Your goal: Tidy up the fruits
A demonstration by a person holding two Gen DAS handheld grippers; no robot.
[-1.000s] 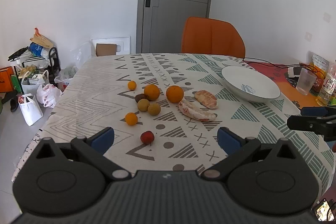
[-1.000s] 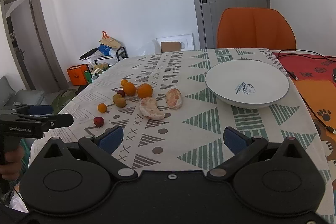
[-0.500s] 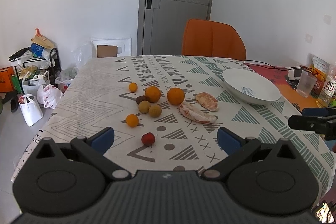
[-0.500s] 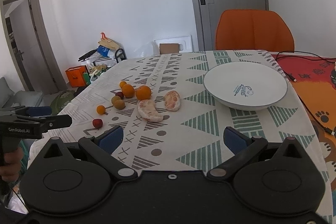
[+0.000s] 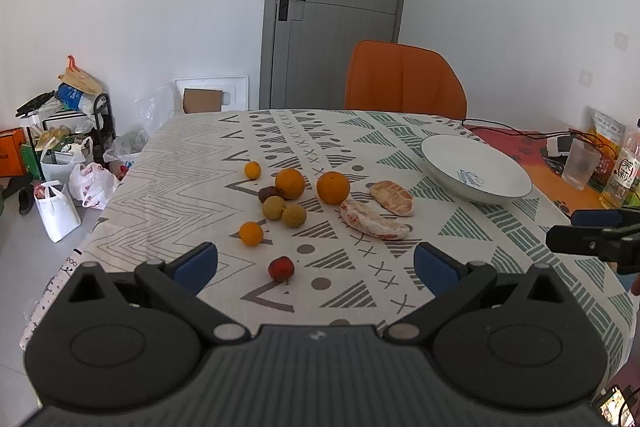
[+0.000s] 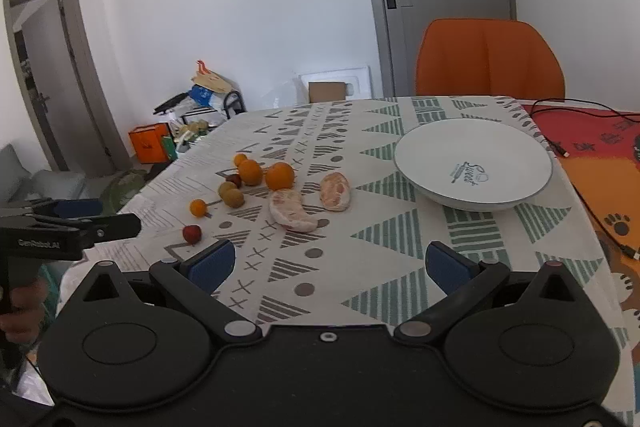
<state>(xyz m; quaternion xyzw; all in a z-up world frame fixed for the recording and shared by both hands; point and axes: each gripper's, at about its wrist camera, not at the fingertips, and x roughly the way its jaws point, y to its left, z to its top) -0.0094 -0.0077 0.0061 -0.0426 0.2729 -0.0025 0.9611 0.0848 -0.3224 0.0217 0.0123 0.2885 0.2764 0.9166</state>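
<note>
While both grippers are easing back a touch from the table, the fruit is shrinking slightly in each view and nothing on the patterned cloth [image 5: 192, 163] is shifting. The left gripper [image 5: 315, 263] and right gripper [image 6: 328, 259] are hanging spread and empty over the near edge, the red fruit [image 5: 281, 268] lying nearest that edge. Every piece is lying loose mid-cloth, the white bowl [image 6: 474, 163] toward the right edge is sitting empty, so I'd say sorting is only just starting.

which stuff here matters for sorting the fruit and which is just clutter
For the job: oranges, peeled segments, red fruit, brown fruits, bowl.
Lying about: cup, bottle, cable, chair, bags.
</note>
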